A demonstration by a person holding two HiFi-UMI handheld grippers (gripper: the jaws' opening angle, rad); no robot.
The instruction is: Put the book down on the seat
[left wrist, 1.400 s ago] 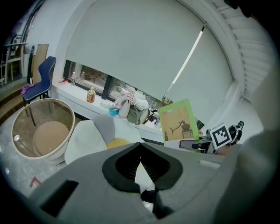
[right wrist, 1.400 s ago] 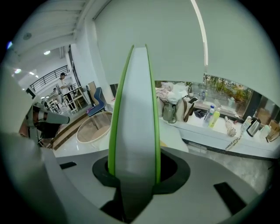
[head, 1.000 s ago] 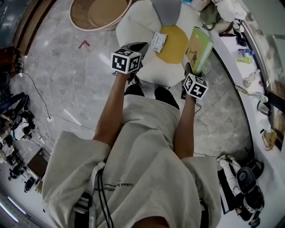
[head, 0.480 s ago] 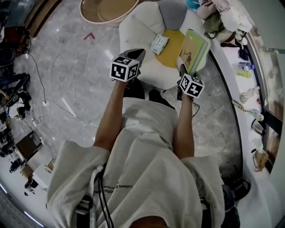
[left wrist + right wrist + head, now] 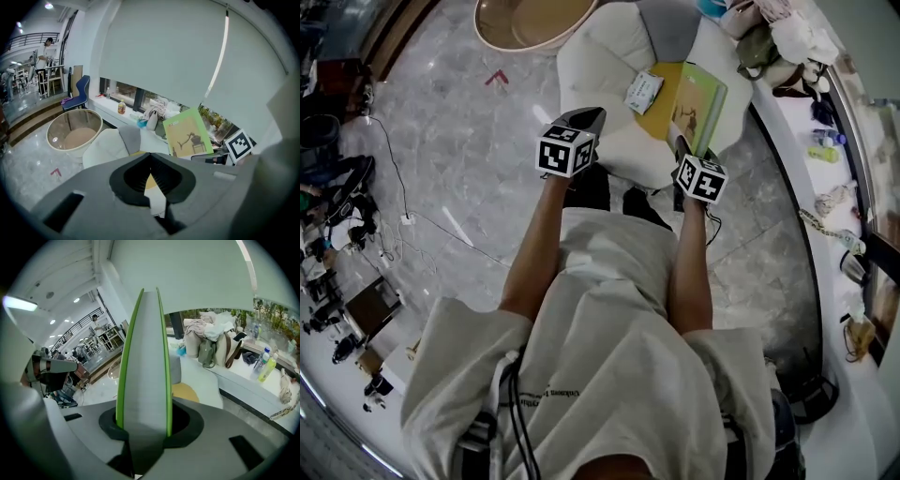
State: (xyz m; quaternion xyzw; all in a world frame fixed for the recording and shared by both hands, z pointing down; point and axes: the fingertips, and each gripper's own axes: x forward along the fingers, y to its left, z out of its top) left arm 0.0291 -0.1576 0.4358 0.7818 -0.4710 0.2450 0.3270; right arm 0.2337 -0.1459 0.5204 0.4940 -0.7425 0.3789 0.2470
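Observation:
The seat [image 5: 609, 56] is a white flower-shaped cushion with a yellow centre, just ahead of me on the marble floor. My right gripper [image 5: 686, 150] is shut on the lower edge of a green book [image 5: 698, 105]. The book is upright and leans over the right part of the yellow centre. In the right gripper view the book [image 5: 143, 343] stands edge-on between the jaws of the right gripper [image 5: 143, 430]. My left gripper [image 5: 584, 120] hovers over the seat's near-left petal, shut and holding nothing. In the left gripper view the left gripper's [image 5: 150, 157] tips meet, with the book [image 5: 187, 133] ahead to the right.
A small white packet [image 5: 643, 91] lies on the seat left of the book. A round beige tub [image 5: 525, 19] stands behind the seat. A curved white ledge [image 5: 825, 122] with bags and bottles runs along the right. Cables and equipment [image 5: 337, 187] clutter the floor at left.
The right gripper has carried the book to the left, from over the seat's right edge to over the yellow centre. The left gripper has kept its place by the near-left petal.

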